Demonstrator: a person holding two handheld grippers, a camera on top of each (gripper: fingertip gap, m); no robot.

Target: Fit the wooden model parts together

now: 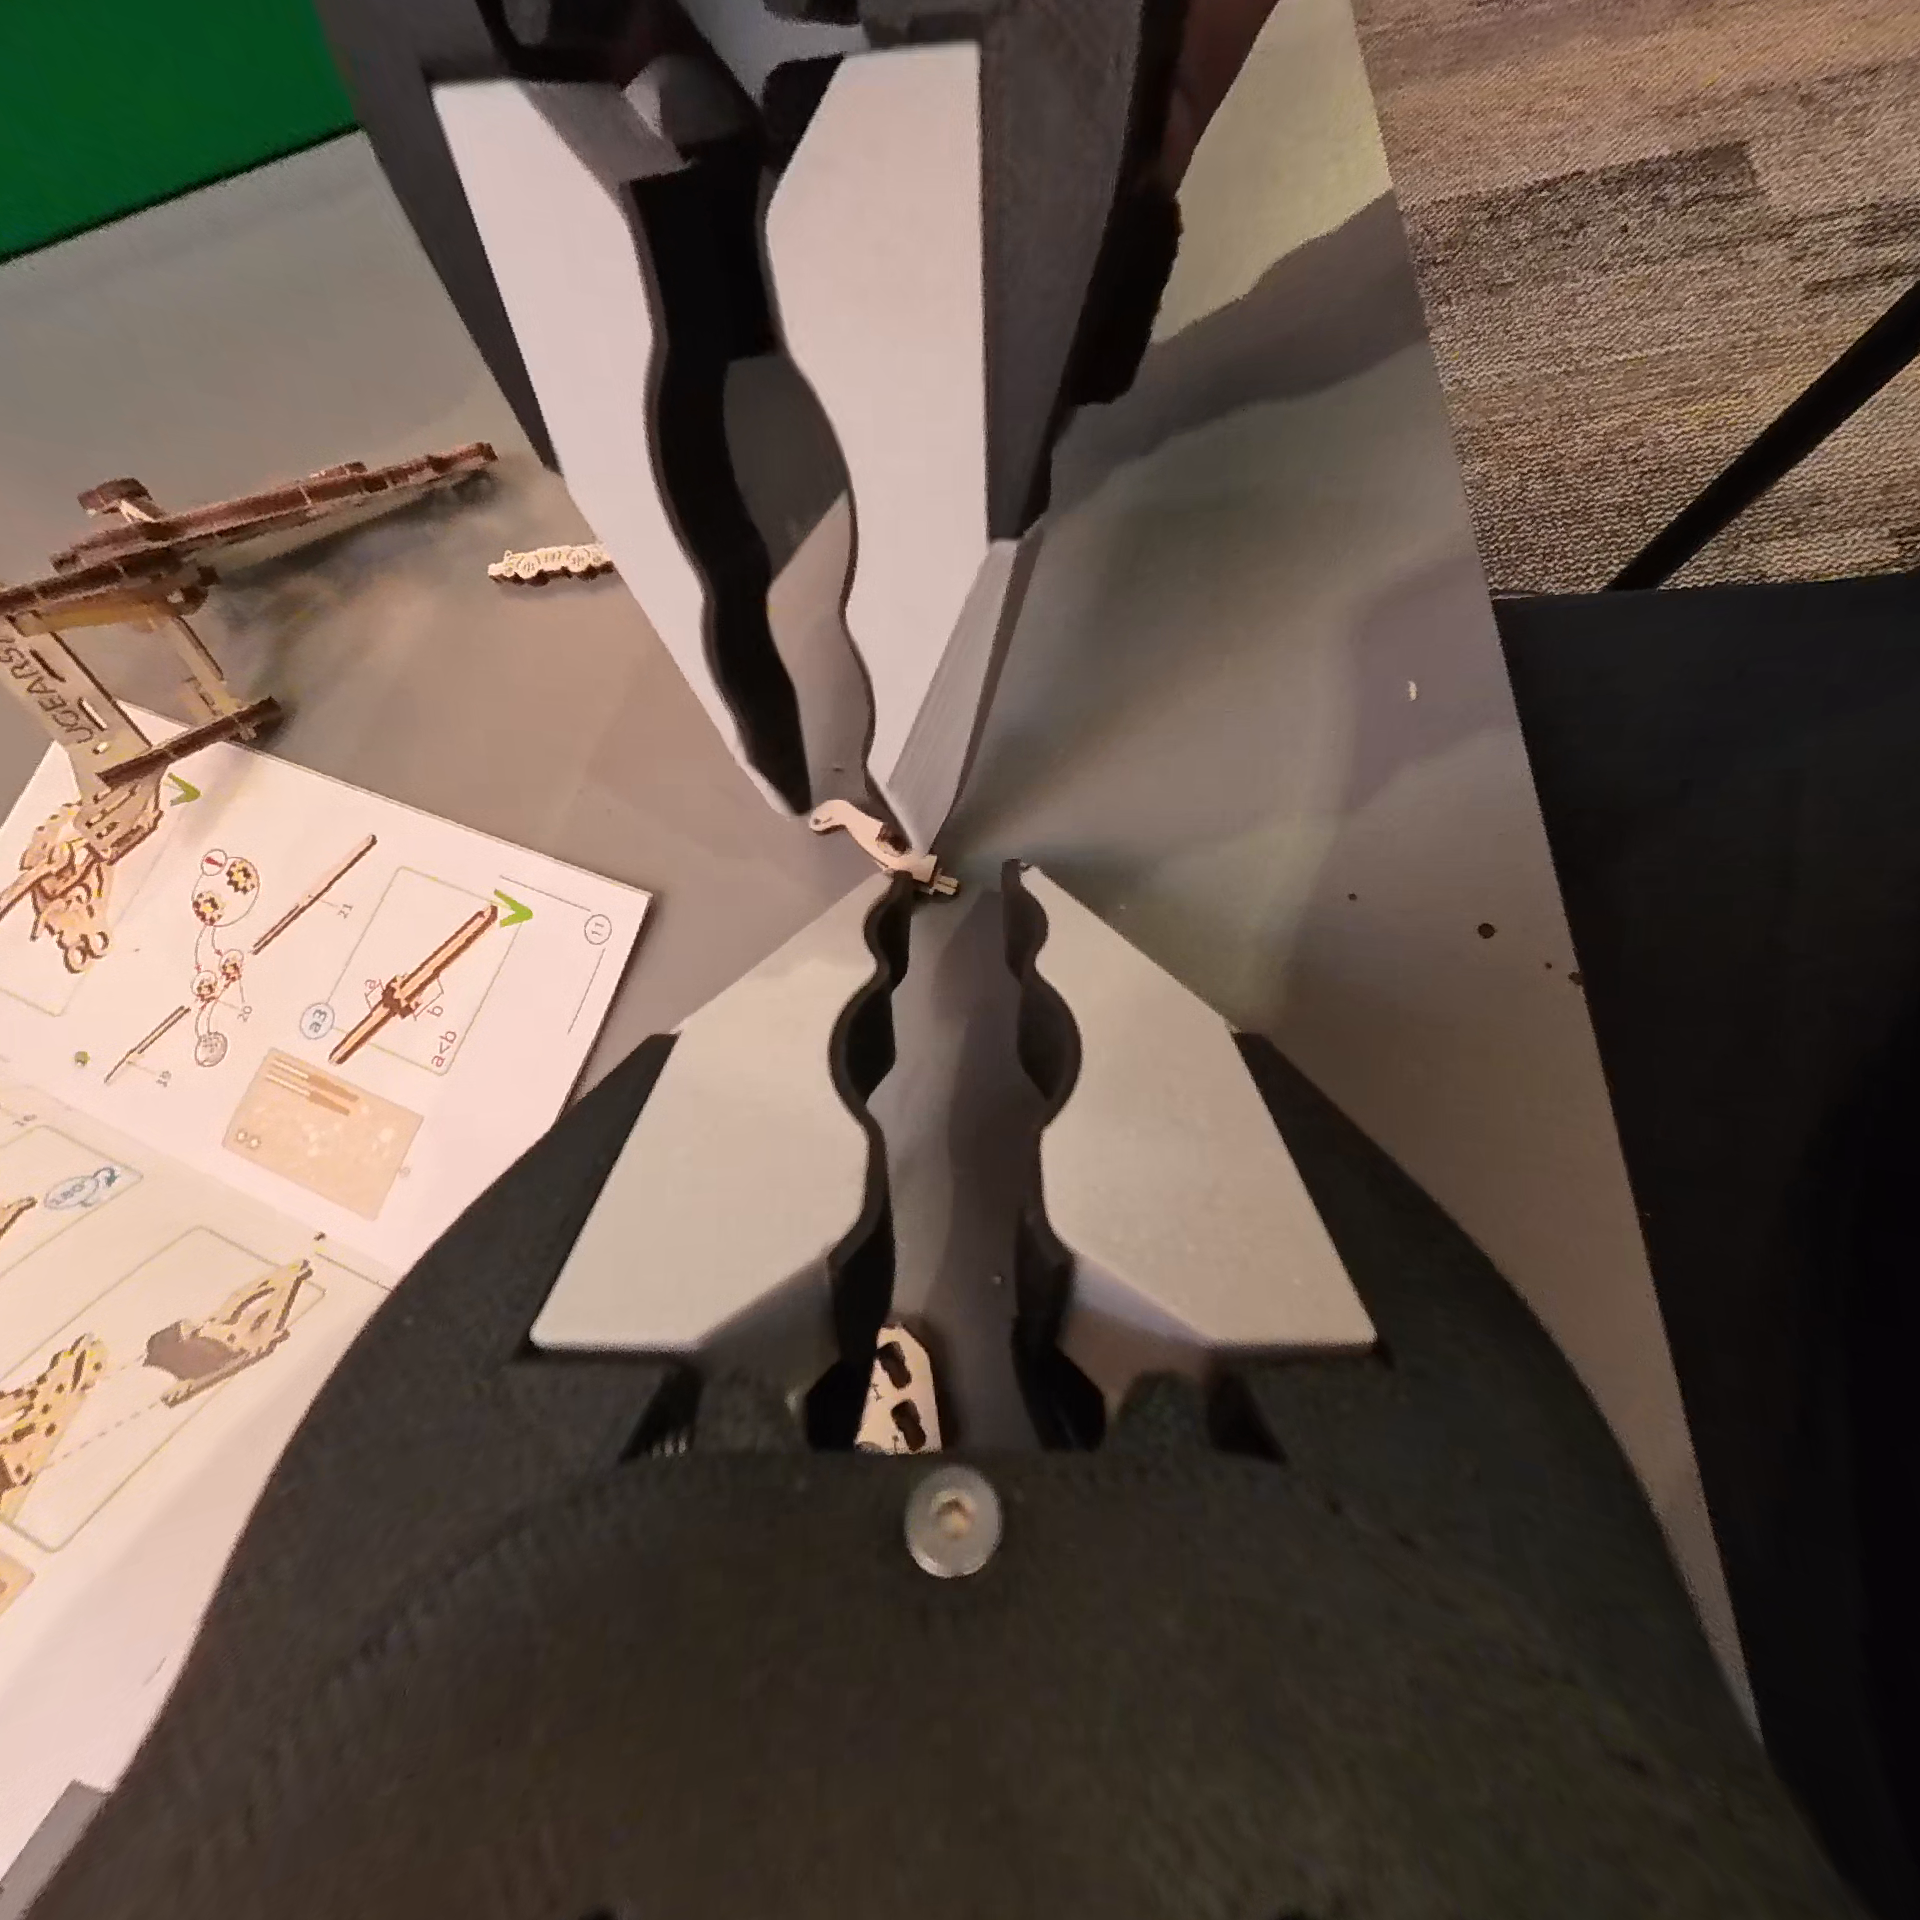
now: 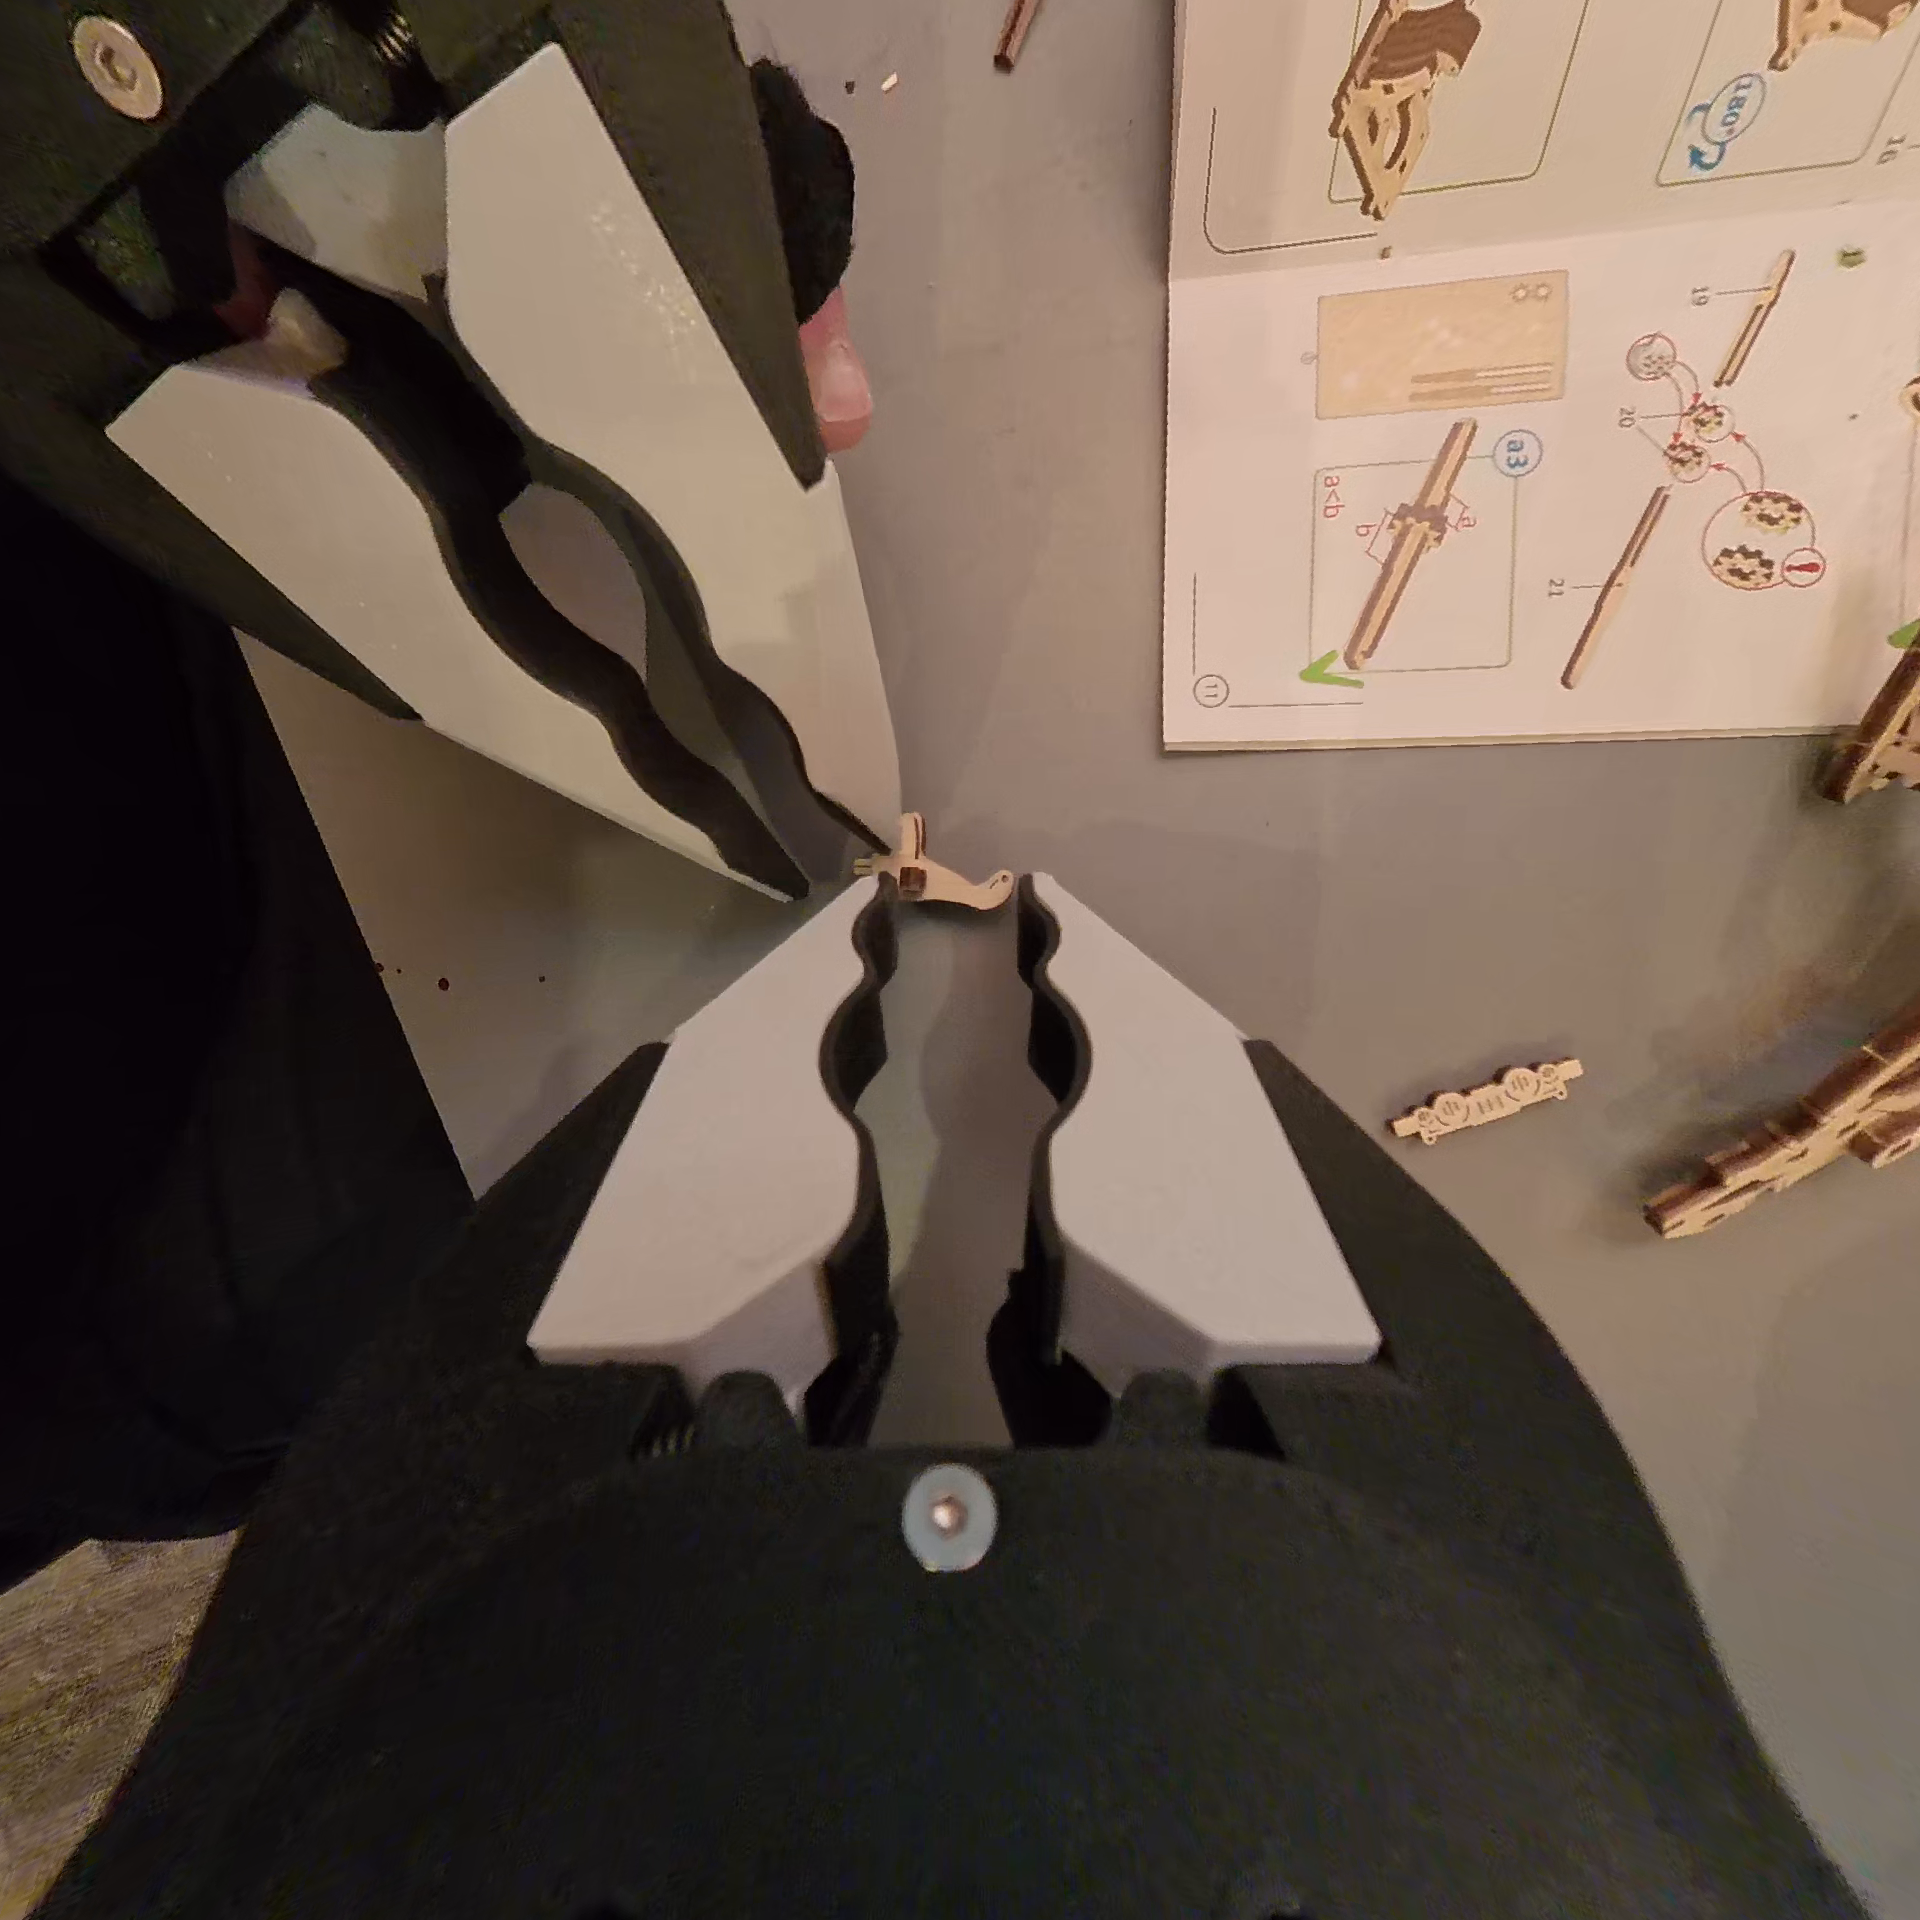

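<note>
Right wrist view puts the right hand-held gripper low and centre, pinching a hooked wooden piece that spans the gap between its two tips, just above the grey tabletop. The left hand-held gripper meets it tip to tip; its fingers stand slightly apart with a tiny peg at one tip, and I cannot tell whether it truly grips that peg or only nudges it.

The likely trouble is the size of the parts. Both are thin, pale, laser-cut plywood with dark burnt edges, and the hook looks slender enough to snap if the peg goes in crooked or is forced. It is held only by its ends, so a sideways push could pivot it or flick it out. The tabletop edge is near, with carpet below, where a dropped part would be hard to find.

The fingers have smooth, matt grey faces with wavy black inner pads, which look too broad for such small work. An instruction sheet, a notched wooden strip and the partly built model lie well apart.
</note>
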